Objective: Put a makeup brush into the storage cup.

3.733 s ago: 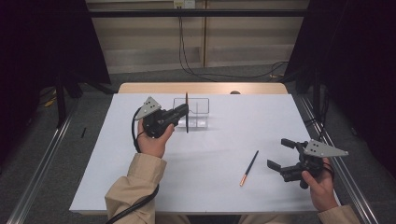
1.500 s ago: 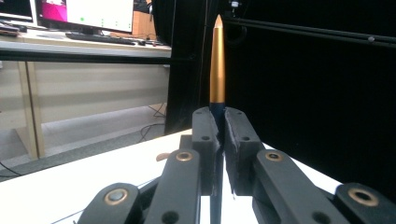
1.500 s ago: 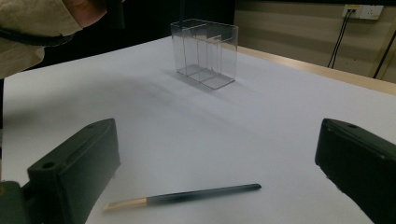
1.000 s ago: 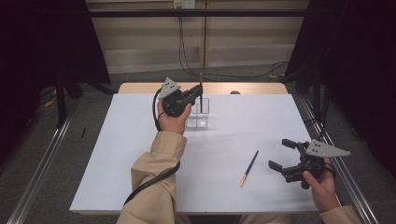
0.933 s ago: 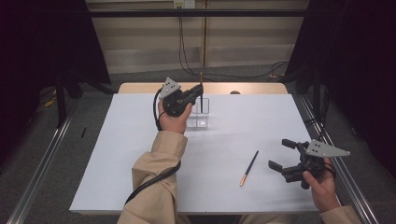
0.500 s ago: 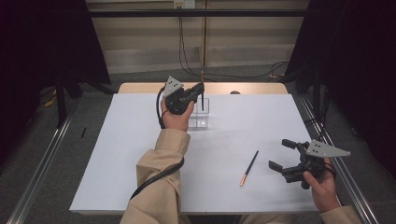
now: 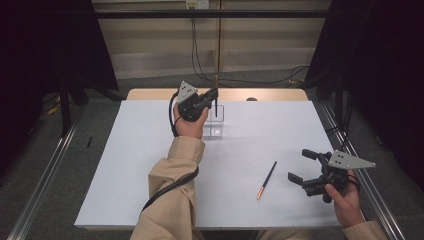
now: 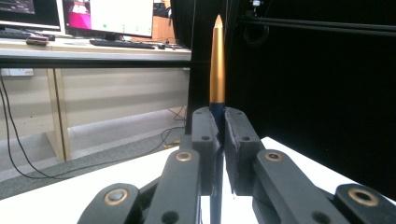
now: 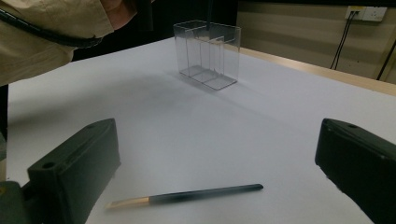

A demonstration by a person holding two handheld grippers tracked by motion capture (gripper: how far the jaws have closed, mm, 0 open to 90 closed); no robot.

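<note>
A: What has the left gripper (image 7: 212, 95) got hold of?

B: Its jaws are closed tight on a dark pen with a gold end (image 8: 217, 60). In the left gripper view the two black pads pinch the dark barrel, and the gold tip stands straight up above them. In the high view the pen hangs upright from the jaws, over the clear box (image 7: 215, 122) at the far side of the white table (image 7: 125, 175). Its lower end reaches down into the box, though which compartment cannot be made out.

A: And the right gripper (image 7: 303, 166)?

B: Its jaws stand wide apart with nothing between the pads. The person holds it low over the near right part of the table. In the right gripper view the two jaws frame the sides of the picture.

A: Is anything near it?

B: A second pen (image 9: 187, 195) lies flat on the table just to the left of that gripper, its gold end towards the person, touched by neither jaw. The clear box (image 9: 208, 53) stands well beyond it, showing inner dividers.
</note>
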